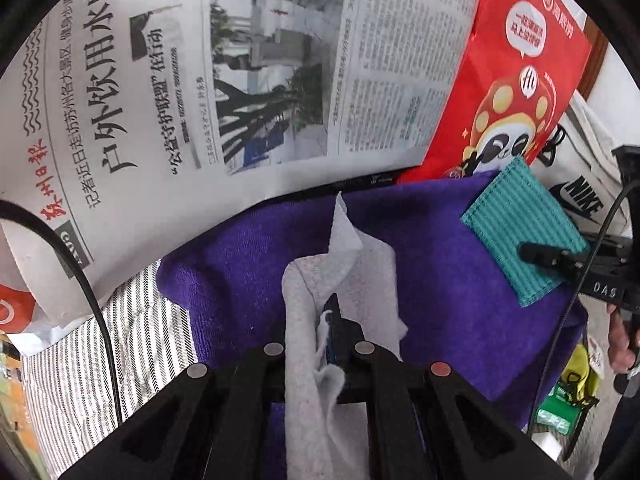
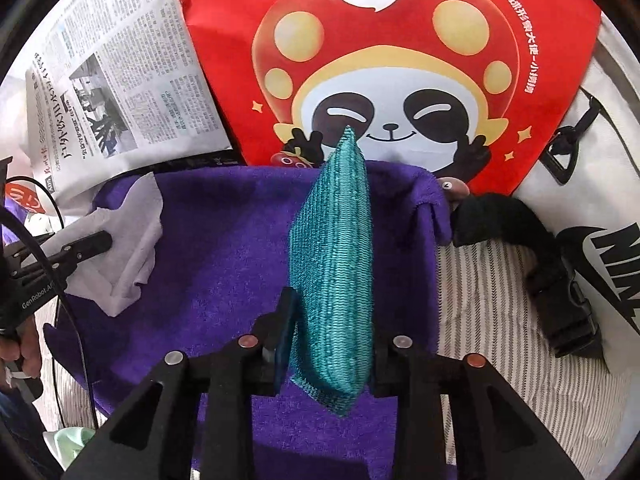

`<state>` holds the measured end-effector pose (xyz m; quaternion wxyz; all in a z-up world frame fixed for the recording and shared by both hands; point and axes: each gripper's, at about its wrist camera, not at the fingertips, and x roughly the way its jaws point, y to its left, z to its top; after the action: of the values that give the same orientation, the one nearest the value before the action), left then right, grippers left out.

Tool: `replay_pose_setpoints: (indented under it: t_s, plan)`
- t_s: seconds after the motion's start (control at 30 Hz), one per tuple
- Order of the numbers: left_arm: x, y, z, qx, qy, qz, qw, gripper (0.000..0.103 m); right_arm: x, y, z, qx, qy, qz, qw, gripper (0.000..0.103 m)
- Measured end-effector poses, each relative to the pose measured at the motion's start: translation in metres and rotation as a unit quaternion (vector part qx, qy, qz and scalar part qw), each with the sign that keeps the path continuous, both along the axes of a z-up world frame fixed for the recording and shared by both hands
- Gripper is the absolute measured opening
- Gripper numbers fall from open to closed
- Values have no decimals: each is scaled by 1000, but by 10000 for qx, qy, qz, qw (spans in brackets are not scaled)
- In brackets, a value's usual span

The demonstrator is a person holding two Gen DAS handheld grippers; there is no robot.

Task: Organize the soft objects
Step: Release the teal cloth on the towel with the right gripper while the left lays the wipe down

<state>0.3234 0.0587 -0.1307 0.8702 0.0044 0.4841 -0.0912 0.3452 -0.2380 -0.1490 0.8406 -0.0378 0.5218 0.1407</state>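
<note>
Upright, teal cloth point(image 2: 334, 264) between right tool point(image 2: 332, 344) fingers

The teal ribbed cloth point(image 2: 334, 264), a small rectangular pad with stitched edges, stood on edge between the right gripper's point(image 2: 326, 332) closed-in fingers, one corner pointing up and away, raised above the purple towel point(image 2: 208, 280). The white cloth point(image 1: 316, 320), thin, crumpled and loosely folded, was pinched in the left gripper point(image 1: 320, 320), a peak of it sticking upward, over the same towel. The purple towel was plush and lay spread flat, its far right corner folded over.
</note>
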Motion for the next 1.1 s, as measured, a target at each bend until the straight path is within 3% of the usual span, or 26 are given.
replay_pose_setpoints:
  t_s: [0.17,0.3,0.43,0.5,0.6,0.67,0.87,1.1]
  plan:
    - [-1,-9,-6,363,41,4,9993,16,-3,-4,-1,-450,-99,7,9989,49]
    - [-6,-15,-2,637,-65,-11,9979,48,-7,-8,-6,-606,-106,87,9981,53]
    - [-9,-24,1,793,-74,-110,9968,51,-13,-11,-5,-761,-100,190,9969,54]
    - [-12,-28,3,854,-78,-144,9962,54,-11,-1,-5,-884,-116,265,9957,60]
    - [-13,-38,4,1026,-113,-182,9945,65,-18,6,-2,-1211,-323,371,9914,74]
    - [-19,-39,7,1114,-131,-175,9935,67,-23,9,1,-1376,-465,430,9885,79]
    - [-27,-37,17,1199,-88,-97,9927,69,-25,21,6,-1468,-544,432,9867,79]
    - [-47,-29,38,1082,-175,-25,9940,69,-46,14,24,-1064,-572,203,9925,79]
